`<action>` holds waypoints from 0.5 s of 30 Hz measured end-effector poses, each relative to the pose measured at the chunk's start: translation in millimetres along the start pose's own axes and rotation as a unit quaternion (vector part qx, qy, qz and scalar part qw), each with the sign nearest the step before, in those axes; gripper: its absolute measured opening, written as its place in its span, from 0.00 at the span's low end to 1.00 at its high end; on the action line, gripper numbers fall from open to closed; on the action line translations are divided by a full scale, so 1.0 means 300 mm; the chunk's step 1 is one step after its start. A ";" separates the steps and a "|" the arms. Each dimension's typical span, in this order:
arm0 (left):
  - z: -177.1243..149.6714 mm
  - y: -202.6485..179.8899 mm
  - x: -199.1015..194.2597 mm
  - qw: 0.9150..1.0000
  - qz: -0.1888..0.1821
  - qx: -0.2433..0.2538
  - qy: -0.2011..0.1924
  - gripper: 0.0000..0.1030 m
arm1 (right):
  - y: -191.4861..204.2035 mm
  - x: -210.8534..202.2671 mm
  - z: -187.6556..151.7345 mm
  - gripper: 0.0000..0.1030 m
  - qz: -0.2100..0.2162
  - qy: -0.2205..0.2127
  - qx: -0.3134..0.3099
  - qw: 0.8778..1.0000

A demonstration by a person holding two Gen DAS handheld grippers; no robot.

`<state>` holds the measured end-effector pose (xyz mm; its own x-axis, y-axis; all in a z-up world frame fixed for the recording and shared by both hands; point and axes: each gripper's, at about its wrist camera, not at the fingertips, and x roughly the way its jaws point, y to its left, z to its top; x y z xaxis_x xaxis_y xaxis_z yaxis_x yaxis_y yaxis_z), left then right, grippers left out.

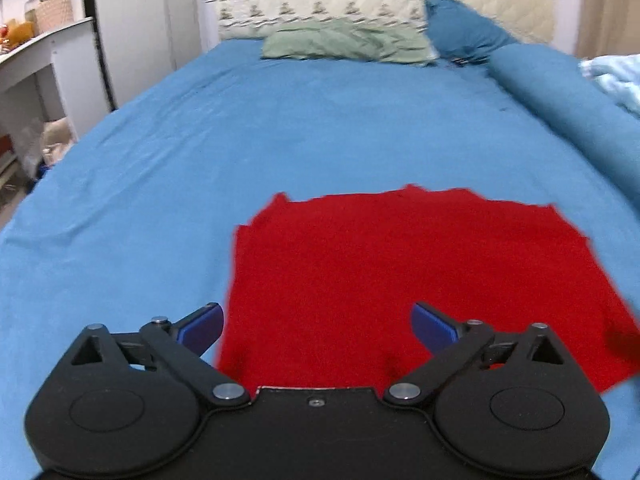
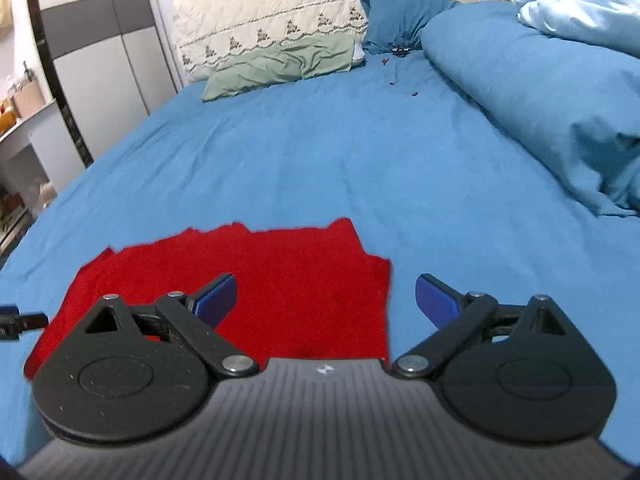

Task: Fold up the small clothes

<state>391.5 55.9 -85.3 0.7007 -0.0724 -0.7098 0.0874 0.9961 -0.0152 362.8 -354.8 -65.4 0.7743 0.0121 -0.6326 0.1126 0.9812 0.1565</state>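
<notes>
A small red garment (image 1: 400,272) lies flat on the blue bedsheet (image 1: 240,128), folded into a rough rectangle. My left gripper (image 1: 318,322) is open and empty, hovering over the garment's near left part. In the right wrist view the same red garment (image 2: 288,280) lies low and left on the bedsheet (image 2: 360,152). My right gripper (image 2: 325,296) is open and empty, above the garment's near right edge. The tip of the left gripper (image 2: 18,320) shows at the left edge of that view.
A green pillow (image 1: 344,42) and a dark blue pillow (image 1: 464,28) lie by the quilted headboard (image 2: 280,4). A rolled blue duvet (image 2: 532,100) runs along the right side with a pale blue blanket (image 2: 588,0) on it. A white desk (image 1: 36,56) and wardrobe (image 1: 132,28) stand left.
</notes>
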 end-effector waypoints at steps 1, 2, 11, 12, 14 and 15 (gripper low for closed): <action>-0.006 -0.018 -0.011 1.000 -0.008 0.003 -0.001 0.99 | -0.015 -0.024 -0.018 1.00 -0.003 0.006 0.000 1.000; -0.007 -0.044 -0.007 1.000 -0.010 0.007 0.002 0.99 | -0.024 -0.036 -0.037 1.00 -0.003 0.012 0.000 1.000; -0.020 -0.252 0.179 0.998 -0.040 0.010 0.046 0.99 | -0.087 0.043 -0.243 0.94 -0.027 0.063 0.027 0.997; -0.026 -0.262 0.203 0.998 -0.041 0.007 0.053 0.99 | -0.089 0.052 -0.272 0.93 -0.031 0.063 0.026 0.997; -0.034 -0.277 0.258 0.997 -0.037 0.003 0.073 0.99 | -0.092 0.072 -0.310 0.90 -0.037 0.064 0.023 0.997; -0.041 -0.279 0.277 0.996 -0.033 0.002 0.083 0.99 | -0.089 0.085 -0.326 0.90 -0.041 0.062 0.019 0.997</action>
<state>433.7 -32.9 -151.8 0.5670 -0.1283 -0.8137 0.1320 0.9892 -0.0640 318.6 -361.9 -160.0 0.6793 -0.0429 -0.7327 0.1984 0.9718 0.1271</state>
